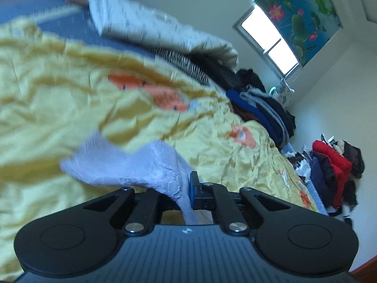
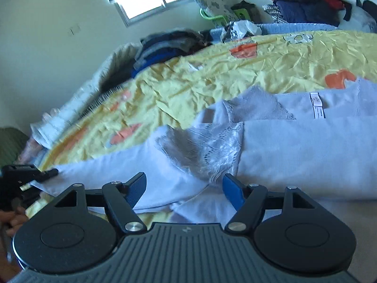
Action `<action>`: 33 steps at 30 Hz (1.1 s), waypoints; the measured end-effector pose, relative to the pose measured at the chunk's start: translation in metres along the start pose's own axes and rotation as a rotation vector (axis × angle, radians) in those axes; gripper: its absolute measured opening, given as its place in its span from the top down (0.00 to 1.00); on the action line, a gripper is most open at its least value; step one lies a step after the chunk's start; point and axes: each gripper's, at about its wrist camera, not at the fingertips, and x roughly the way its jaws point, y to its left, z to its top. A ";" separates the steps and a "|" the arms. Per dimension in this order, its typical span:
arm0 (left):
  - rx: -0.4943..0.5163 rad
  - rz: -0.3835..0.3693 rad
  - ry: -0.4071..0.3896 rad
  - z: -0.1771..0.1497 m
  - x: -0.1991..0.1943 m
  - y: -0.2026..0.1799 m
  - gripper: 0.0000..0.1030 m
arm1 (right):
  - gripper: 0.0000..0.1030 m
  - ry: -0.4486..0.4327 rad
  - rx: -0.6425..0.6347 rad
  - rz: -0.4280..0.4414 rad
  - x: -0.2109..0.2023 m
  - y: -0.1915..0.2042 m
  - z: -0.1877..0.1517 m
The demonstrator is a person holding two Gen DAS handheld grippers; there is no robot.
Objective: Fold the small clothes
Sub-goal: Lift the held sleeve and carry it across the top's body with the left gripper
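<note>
Pale lilac cotton with a lace panel is pinched between the closed jaws of the left gripper (image 1: 187,193), which holds one edge of the small garment (image 2: 294,146), probably to carry it over into a fold. The right gripper (image 2: 185,192) hovers with jaws apart over the bunched lace middle, touching nothing. The garment lies spread on the crumpled yellow bedspread (image 2: 235,70), with stacked clothes (image 2: 162,47) beyond.

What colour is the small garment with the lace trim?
Pale lilac garment, clearest in the right wrist view.
</note>
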 end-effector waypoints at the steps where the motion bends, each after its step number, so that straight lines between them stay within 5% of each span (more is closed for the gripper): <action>1: 0.028 0.014 -0.026 0.000 -0.005 -0.005 0.95 | 0.27 -0.011 -0.002 0.005 -0.005 0.001 -0.001; 7: 0.191 0.073 -0.100 -0.008 -0.022 -0.042 0.95 | 0.18 -0.063 -0.046 -0.068 -0.029 -0.004 -0.004; 15: 0.415 -0.074 -0.123 -0.036 -0.046 -0.115 0.95 | 0.17 -0.094 -0.114 -0.264 -0.047 -0.023 -0.010; 23: 0.557 -0.195 -0.031 -0.093 -0.044 -0.170 0.95 | 0.13 -0.122 -0.074 -0.331 -0.068 -0.048 -0.014; 33: 0.690 -0.163 0.058 -0.142 -0.031 -0.195 0.95 | 0.09 -0.104 -0.014 -0.338 -0.078 -0.069 -0.025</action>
